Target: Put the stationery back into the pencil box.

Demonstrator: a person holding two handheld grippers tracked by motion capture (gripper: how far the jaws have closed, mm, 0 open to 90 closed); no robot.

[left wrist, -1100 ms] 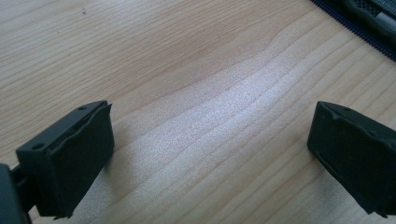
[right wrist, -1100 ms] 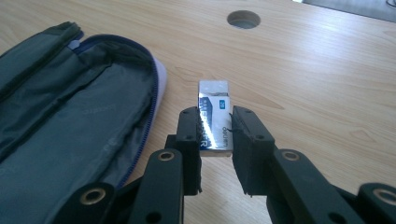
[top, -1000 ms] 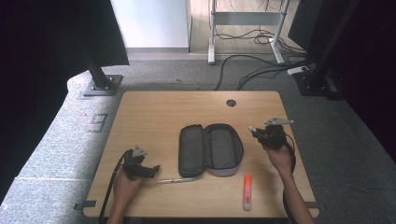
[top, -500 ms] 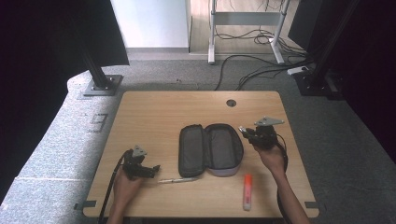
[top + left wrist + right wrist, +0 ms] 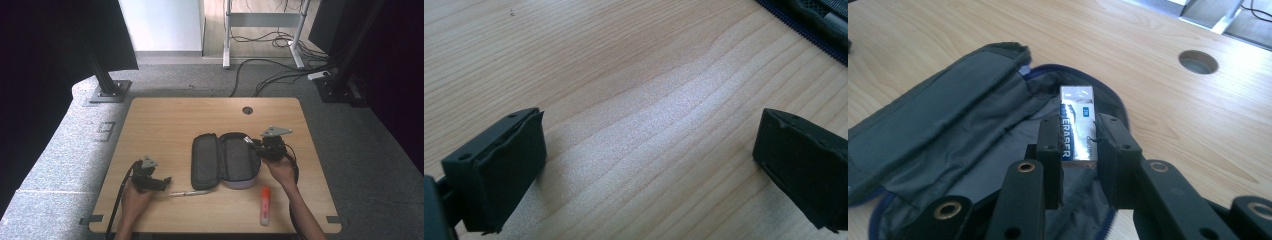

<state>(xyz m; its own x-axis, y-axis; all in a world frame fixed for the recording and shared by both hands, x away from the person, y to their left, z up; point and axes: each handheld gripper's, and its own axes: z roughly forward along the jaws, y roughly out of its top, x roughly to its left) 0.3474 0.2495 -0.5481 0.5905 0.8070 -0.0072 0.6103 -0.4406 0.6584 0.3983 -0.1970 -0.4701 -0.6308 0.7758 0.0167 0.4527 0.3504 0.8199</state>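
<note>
Our right tool (image 5: 1075,145) was clamped on the eraser (image 5: 1077,120), its two jaws pressing the long sides of the wrapped block. The eraser's long axis ran straight out along the jaws, and its far end pointed into the open pencil case (image 5: 948,125). In the right gripper view that far end hung over the case's inner lining, just inside the zipper edge, so we judged the coming move to be a short drop forward and down into the near half, not a sideways carry.

In the high view the right tool (image 5: 256,145) sat at the right edge of the pencil case (image 5: 225,161), which lay opened flat near the middle of the surface (image 5: 165,120). This hand was plainly the nearer one to the case.

Our left tool (image 5: 644,165) stood open and empty, jaws wide over bare wood, with a corner of the case's zipper far off. In the high view it rested near the left front edge (image 5: 159,182), beside a pen (image 5: 190,192). An orange marker (image 5: 264,206) lay near the front, right of the case.
</note>
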